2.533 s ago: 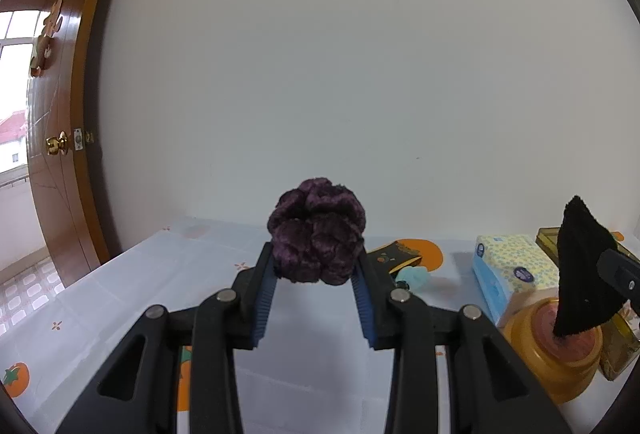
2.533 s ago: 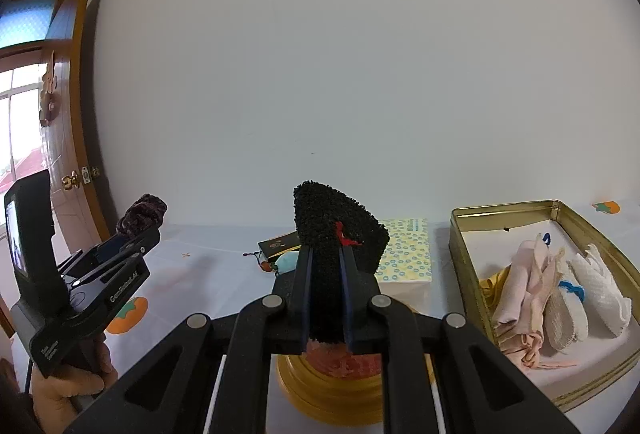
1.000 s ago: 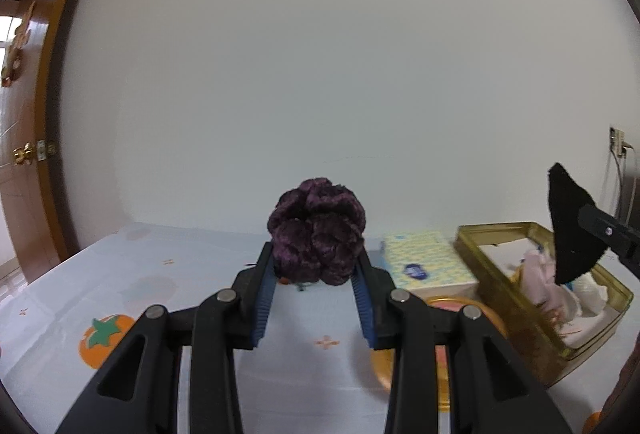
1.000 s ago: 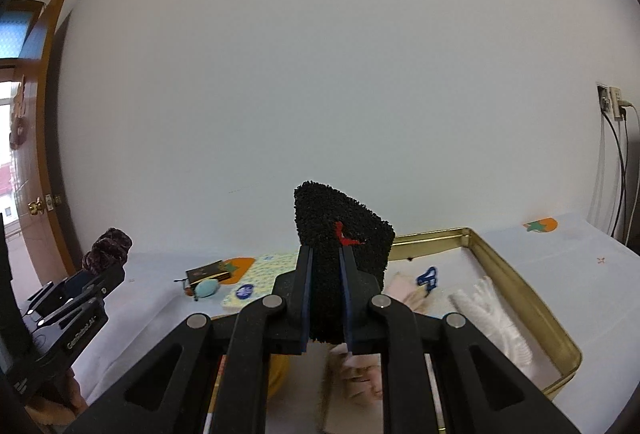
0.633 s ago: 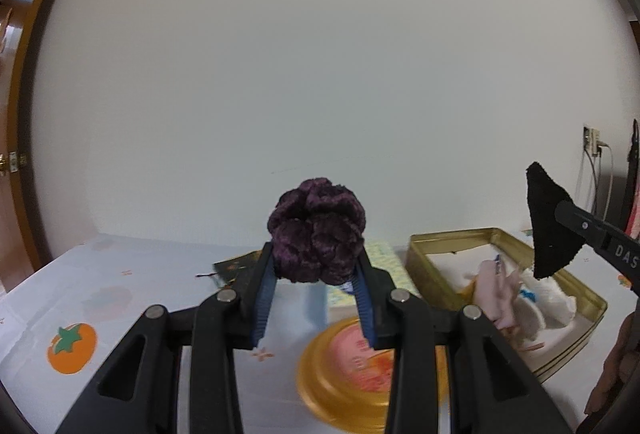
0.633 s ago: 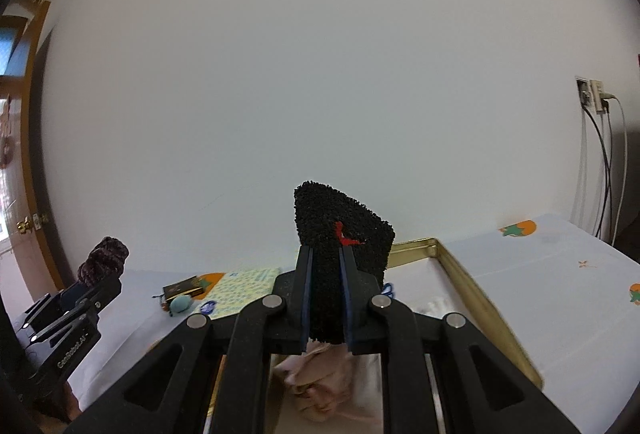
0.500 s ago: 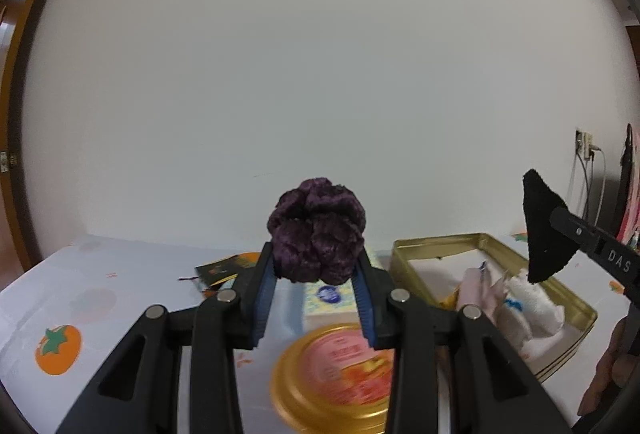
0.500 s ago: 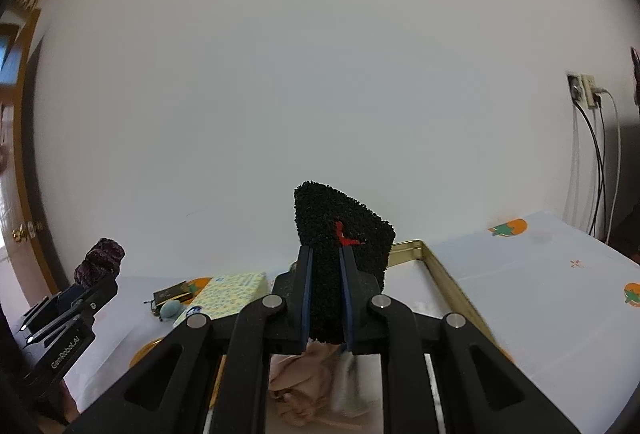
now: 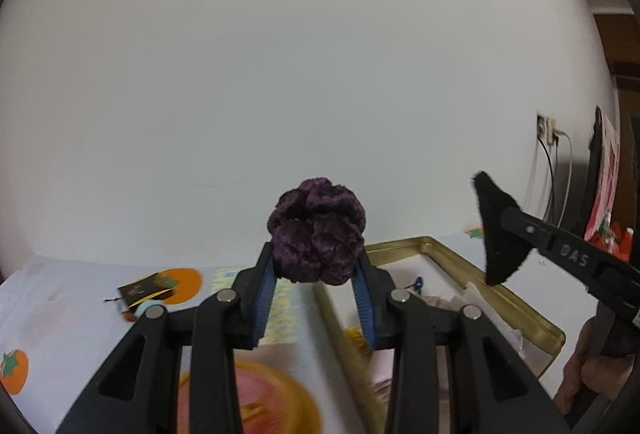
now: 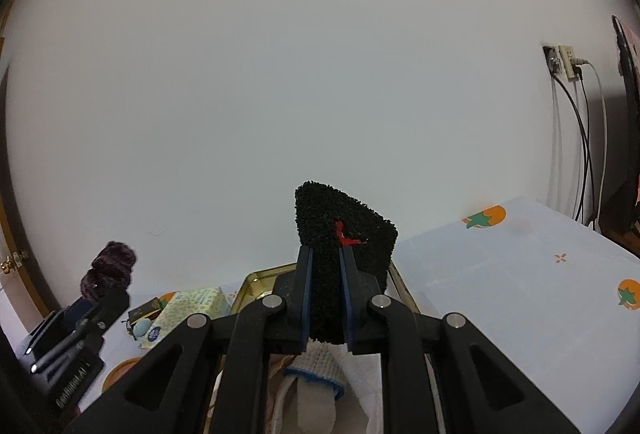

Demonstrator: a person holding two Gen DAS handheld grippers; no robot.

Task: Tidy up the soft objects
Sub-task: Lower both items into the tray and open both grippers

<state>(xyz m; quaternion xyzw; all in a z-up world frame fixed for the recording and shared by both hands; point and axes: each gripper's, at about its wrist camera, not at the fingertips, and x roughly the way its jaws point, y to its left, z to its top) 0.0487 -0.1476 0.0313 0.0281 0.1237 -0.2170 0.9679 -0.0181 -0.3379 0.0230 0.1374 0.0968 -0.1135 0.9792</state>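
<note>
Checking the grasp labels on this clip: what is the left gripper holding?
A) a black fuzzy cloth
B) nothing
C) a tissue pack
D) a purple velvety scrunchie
D: in the left wrist view the left gripper is closed on the purple velvety scrunchie; the black fuzzy cloth sits in the right gripper.

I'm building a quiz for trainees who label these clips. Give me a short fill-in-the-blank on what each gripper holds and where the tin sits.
1. The left gripper is shut on a fuzzy scrunchie whose colour is ____.
2. The right gripper pinches a black terry cloth bearing a small mark in ____.
3. The gold tin already holds several ____ items.
4. The tablecloth is printed with orange ____.

Missing words: purple; red; soft (fabric); fruits
</note>
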